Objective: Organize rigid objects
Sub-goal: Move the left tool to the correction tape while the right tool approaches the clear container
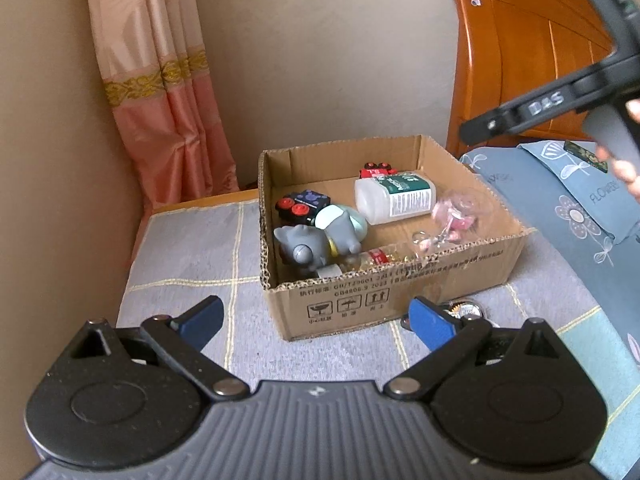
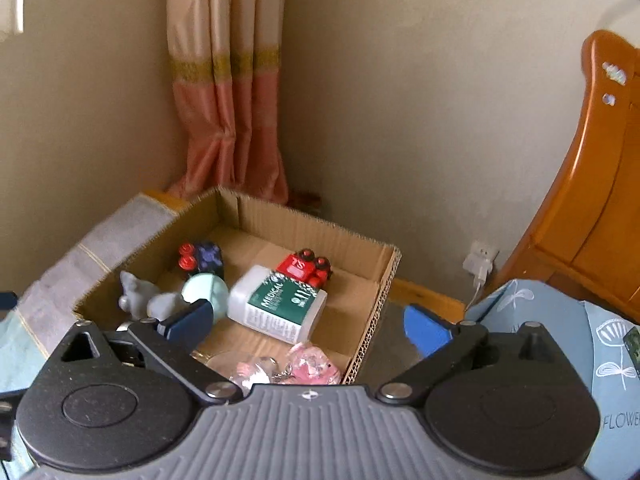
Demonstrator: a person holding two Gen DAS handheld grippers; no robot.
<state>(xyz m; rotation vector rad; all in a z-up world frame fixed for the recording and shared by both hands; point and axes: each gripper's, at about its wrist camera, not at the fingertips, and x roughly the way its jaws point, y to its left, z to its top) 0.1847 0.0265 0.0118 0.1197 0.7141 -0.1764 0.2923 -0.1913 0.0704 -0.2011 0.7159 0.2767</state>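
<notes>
Hovering over the box (image 2: pixel 372 248), my right gripper (image 2: pixel 308 324) gapes empty — the pink toy (image 2: pixel 312 366) lies inside, by the bottle (image 2: pixel 276 304). My left gripper (image 1: pixel 316 320) spreads empty too — a keyring (image 1: pixel 466 310) waits outside.

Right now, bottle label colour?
Dark green with white text on the white bottle; right wrist view shows it best.

Beige walls (image 2: pixel 400 100), pink curtain (image 1: pixel 160 92), orange wooden headboard (image 1: pixel 520 52).
</notes>
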